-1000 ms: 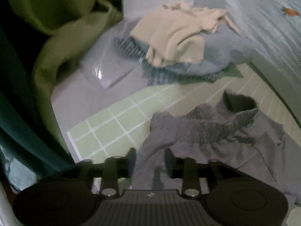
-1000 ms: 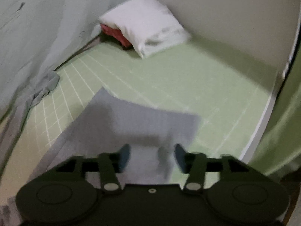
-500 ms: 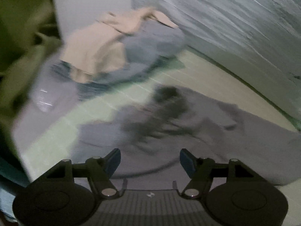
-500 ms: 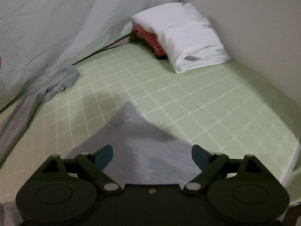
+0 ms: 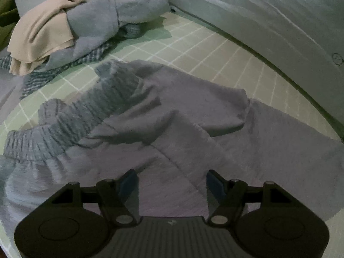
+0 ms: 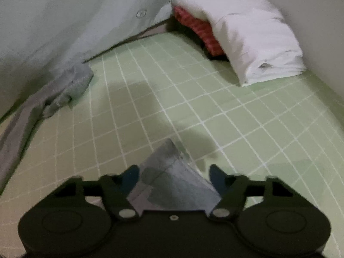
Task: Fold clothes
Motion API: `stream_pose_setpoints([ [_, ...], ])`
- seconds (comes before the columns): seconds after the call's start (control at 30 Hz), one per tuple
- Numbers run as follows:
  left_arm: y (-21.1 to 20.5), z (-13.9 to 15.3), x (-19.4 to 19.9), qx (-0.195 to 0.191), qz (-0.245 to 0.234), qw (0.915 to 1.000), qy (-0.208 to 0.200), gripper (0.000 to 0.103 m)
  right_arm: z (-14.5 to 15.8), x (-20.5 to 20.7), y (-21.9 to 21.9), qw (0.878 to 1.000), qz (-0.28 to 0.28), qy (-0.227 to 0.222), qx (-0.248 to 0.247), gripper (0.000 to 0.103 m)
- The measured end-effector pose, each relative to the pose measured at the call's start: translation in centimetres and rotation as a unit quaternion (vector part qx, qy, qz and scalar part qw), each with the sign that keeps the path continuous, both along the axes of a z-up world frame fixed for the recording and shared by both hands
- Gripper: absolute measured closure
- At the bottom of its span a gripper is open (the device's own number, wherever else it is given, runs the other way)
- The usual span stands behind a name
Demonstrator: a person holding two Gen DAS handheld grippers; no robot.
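Grey sweatpants (image 5: 176,133) lie crumpled on the green checked sheet (image 5: 225,49), with the ribbed waistband (image 5: 71,124) bunched at the left. My left gripper (image 5: 171,182) is open just above the pants near the waist, holding nothing. In the right wrist view a grey leg end (image 6: 172,176) of the pants lies on the sheet (image 6: 215,107) between the blue fingertips. My right gripper (image 6: 173,177) is open over it and is not clamped on it.
A pile of unfolded clothes (image 5: 90,23), beige on top of blue-grey and checked pieces, sits at the far left. A white folded stack (image 6: 247,36) over a red item lies in the far corner. A grey garment (image 6: 60,88) lies by the hanging pale sheet (image 6: 64,17).
Both grippers opened and let go of the pants, which now lie on the sheet. The left gripper swung right over the waist; the right gripper drew back to the leg end.
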State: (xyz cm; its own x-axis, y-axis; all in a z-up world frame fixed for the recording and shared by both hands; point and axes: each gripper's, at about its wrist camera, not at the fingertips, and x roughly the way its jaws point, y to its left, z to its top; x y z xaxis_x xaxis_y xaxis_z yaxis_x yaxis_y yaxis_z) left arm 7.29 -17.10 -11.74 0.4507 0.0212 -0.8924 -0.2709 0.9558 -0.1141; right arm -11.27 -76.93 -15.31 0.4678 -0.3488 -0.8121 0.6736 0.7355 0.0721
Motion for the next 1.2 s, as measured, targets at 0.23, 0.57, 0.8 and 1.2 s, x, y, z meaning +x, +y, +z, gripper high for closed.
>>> stream_pose_setpoints([
  [0.23,-0.8,-0.3,0.1,0.004,0.026,0.9996,0.0,0.03,-0.6,0.3,-0.1,0.997,0.055,0.026,-0.042,0.099],
  [0.57,-2.6,1.1,-1.9,0.009,0.005,0.9998,-0.015,0.03,-0.1,-3.5,-8.3,0.996,-0.089,-0.014,-0.026,0.098],
  [0.8,-3.9,2.1,-4.4,0.007,-0.011,0.9995,-0.028,0.03,1.9,-11.0,-7.0,0.985,-0.152,-0.076,-0.038,0.042],
  [1.2,-4.3,2.1,-11.2,0.012,-0.02,0.9997,-0.012,0.03,-0.9,-17.0,-4.6,0.989,-0.146,-0.032,-0.007,0.058],
])
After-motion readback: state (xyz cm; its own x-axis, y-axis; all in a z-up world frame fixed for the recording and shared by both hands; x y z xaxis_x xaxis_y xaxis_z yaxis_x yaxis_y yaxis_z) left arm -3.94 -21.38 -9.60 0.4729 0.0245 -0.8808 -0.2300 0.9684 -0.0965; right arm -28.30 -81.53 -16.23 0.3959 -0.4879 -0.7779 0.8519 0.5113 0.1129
